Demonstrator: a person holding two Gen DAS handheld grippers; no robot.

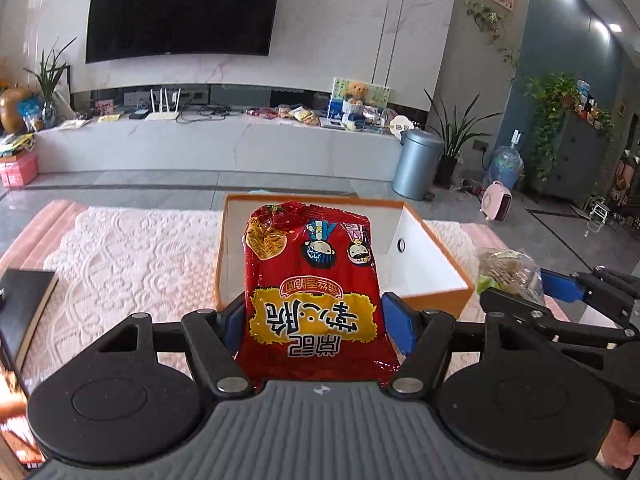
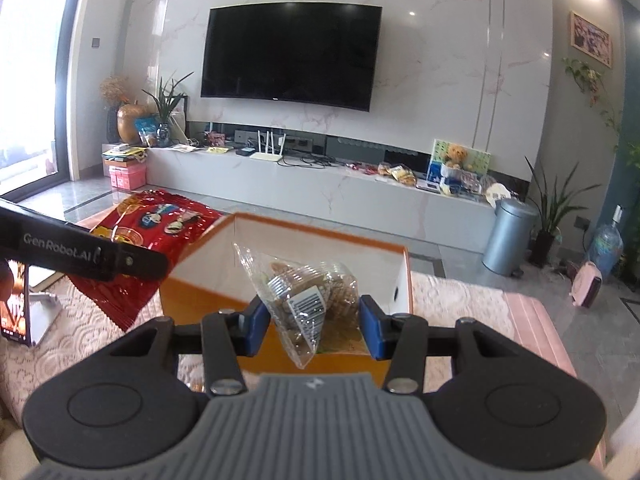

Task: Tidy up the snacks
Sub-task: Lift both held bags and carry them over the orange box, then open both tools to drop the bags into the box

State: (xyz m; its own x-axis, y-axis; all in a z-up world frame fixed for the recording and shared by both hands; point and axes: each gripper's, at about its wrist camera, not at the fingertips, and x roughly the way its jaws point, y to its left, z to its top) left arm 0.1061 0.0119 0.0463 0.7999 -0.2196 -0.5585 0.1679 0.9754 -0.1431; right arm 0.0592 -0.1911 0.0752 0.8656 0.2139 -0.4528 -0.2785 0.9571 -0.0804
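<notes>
My left gripper (image 1: 314, 320) is shut on a red noodle snack bag (image 1: 312, 280) and holds it upright in front of an orange box with a white inside (image 1: 424, 256). The red bag also shows in the right wrist view (image 2: 148, 240), left of the box (image 2: 200, 304). My right gripper (image 2: 314, 324) is shut on a clear bag of brown snacks (image 2: 308, 296), held just above the box's near wall. That clear bag also shows in the left wrist view (image 1: 508, 270), right of the box.
The box stands on a table with a pink lace cloth (image 1: 132, 256). A dark book (image 1: 20, 304) lies at the left. A phone on a stand (image 2: 24, 312) is at the table's left. A TV wall, low cabinet and grey bin (image 1: 416, 164) are beyond.
</notes>
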